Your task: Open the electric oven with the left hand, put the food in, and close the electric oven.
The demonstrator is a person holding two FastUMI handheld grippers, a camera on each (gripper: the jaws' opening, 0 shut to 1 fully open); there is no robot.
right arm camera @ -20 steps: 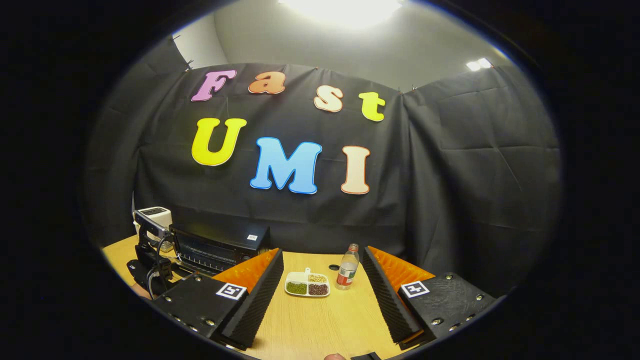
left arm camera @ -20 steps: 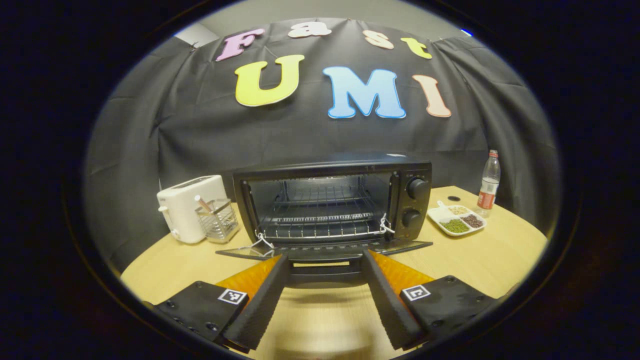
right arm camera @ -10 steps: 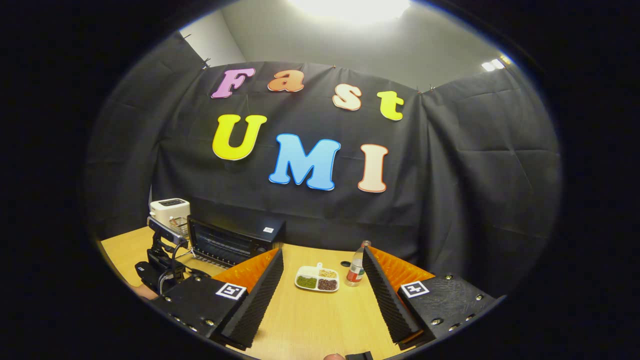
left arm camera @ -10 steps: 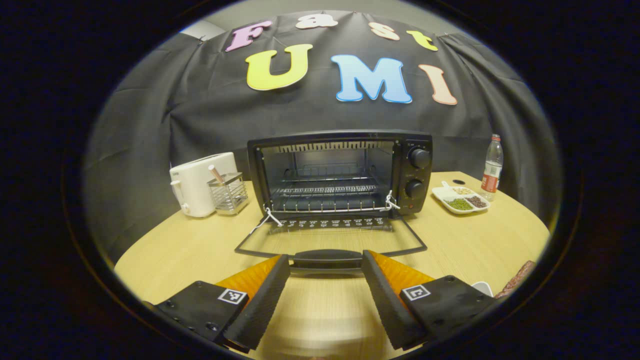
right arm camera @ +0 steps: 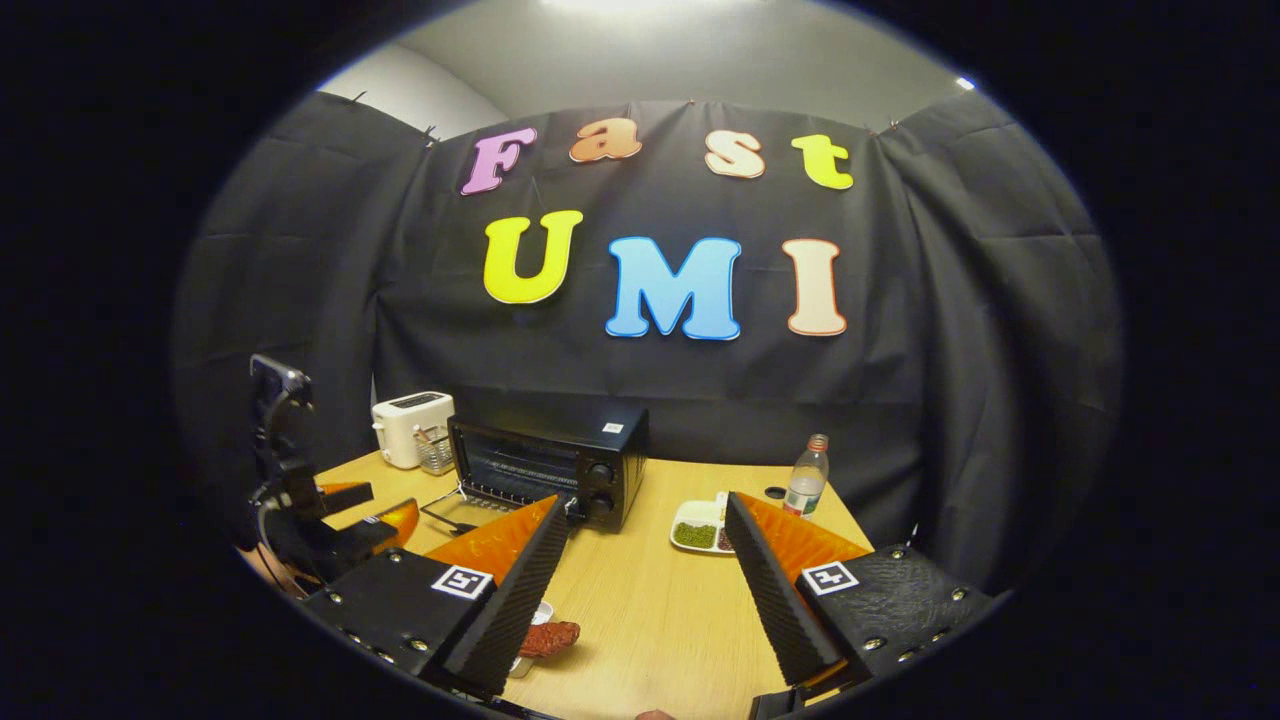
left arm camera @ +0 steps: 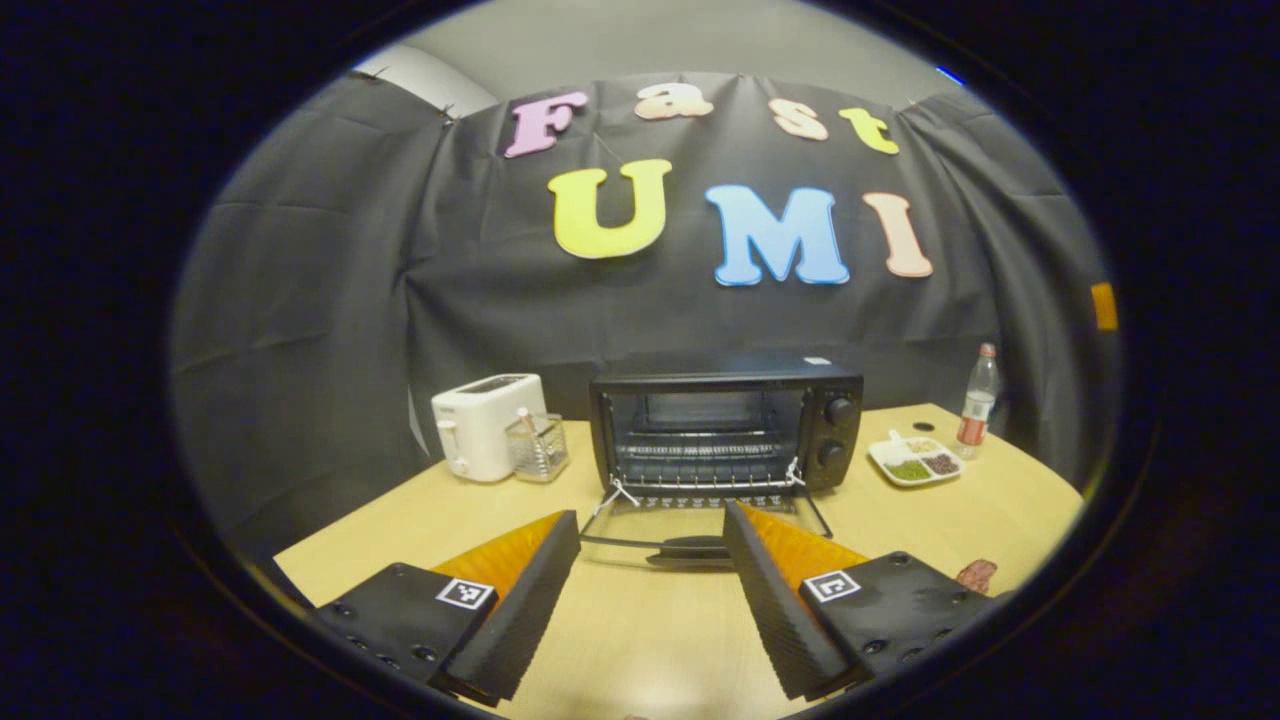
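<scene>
The black electric oven [left arm camera: 725,425] stands on the wooden table [left arm camera: 640,640] with its glass door [left arm camera: 700,525] folded down flat and the wire rack showing inside. My left gripper [left arm camera: 650,517] is open, empty and drawn back a short way from the door handle [left arm camera: 690,548]. A reddish-brown piece of food [left arm camera: 975,575] lies at the right table edge. In the right gripper view the oven [right arm camera: 545,470] is at left, the food [right arm camera: 548,637] rests on a small white dish just beside my open, empty right gripper [right arm camera: 645,505], and the left gripper [right arm camera: 370,505] hovers before the open door.
A white toaster [left arm camera: 485,438] and a wire utensil holder [left arm camera: 537,447] stand left of the oven. To its right are a white divided dish of beans [left arm camera: 915,462] and a plastic bottle [left arm camera: 975,400]. The booth wall closes off the back.
My left gripper has backed away from the oven, leaving the door handle; the door stays down. The right gripper has swung left and lower, bringing the oven and the food into its view.
</scene>
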